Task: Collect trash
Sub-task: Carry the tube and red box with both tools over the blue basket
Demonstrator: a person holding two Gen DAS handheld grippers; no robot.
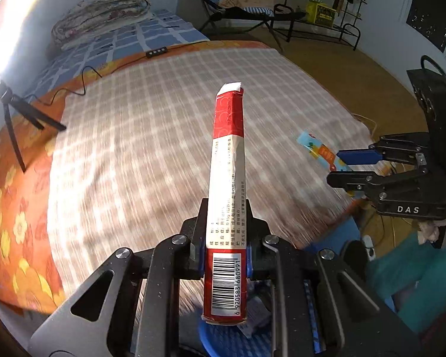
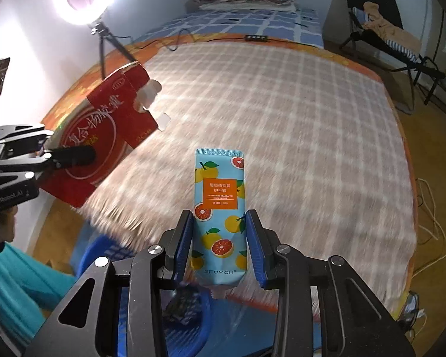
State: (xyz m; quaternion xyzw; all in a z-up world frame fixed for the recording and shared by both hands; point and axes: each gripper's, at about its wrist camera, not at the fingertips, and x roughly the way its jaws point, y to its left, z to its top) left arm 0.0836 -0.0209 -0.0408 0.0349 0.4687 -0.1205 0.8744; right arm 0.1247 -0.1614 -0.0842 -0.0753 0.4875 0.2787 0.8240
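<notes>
Red carton [image 1: 226,196] pinched flat in the left gripper [image 1: 226,238] above the bed [image 1: 151,136]; right gripper [image 2: 220,247] clamps a hand-cream tube [image 2: 220,208] over the same bed.

- Left gripper [image 1: 225,248]: jaws drawn in, pads pressed flat against both sides of the red carton [image 1: 226,208] near its barcode end; the carton juts forward along the fingers.
- From the right wrist view, the left gripper [image 2: 63,156] sits at far left, its dark upper finger [image 2: 74,154] lying across the carton's broad red face.
- Right gripper [image 2: 220,247]: blue pads [image 2: 183,239] close on either side of the hand cream tube [image 2: 220,217]; contact cannot be confirmed.
- From the left wrist view, the right gripper [image 1: 345,165] reaches in from the right edge, fingers pointing left.
</notes>
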